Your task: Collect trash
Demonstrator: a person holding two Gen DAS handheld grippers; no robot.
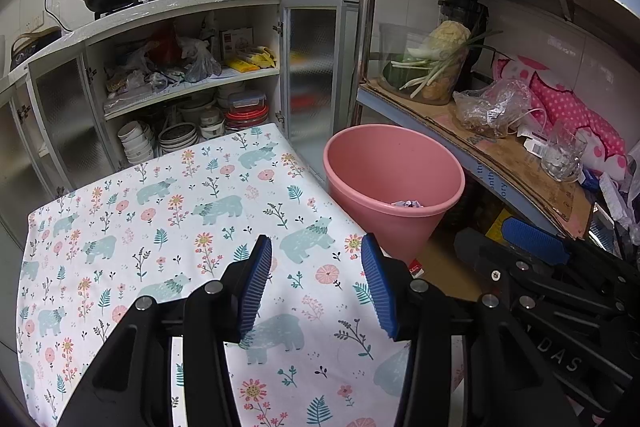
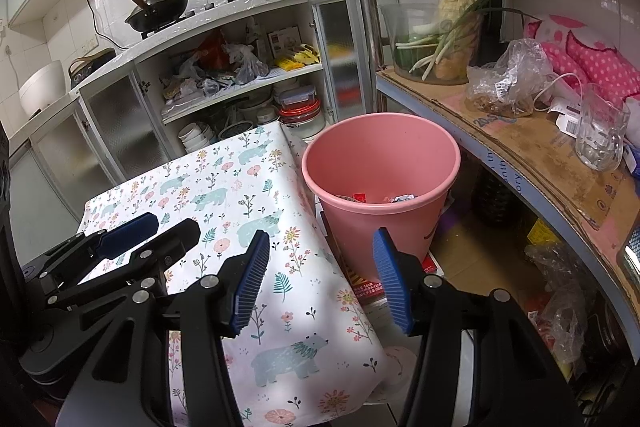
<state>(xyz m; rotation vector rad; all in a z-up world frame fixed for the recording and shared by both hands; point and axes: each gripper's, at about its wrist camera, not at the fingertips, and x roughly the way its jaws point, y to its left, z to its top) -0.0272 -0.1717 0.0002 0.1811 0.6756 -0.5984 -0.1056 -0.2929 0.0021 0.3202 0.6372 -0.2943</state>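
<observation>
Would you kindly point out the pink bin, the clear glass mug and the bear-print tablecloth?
pink bin (image 2: 376, 147): right wrist view, inner back wall.
clear glass mug (image 2: 600, 131): right wrist view, its side.
bear-print tablecloth (image 1: 160, 227): left wrist view, bare top.

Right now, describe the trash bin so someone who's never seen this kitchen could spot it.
Find the table with the bear-print cloth and the metal rack to its right. The bin stands on the floor in the gap between them, beside the cloth's far right corner. It is the only pink bucket there, open-topped, with wrappers in the bottom.
</observation>
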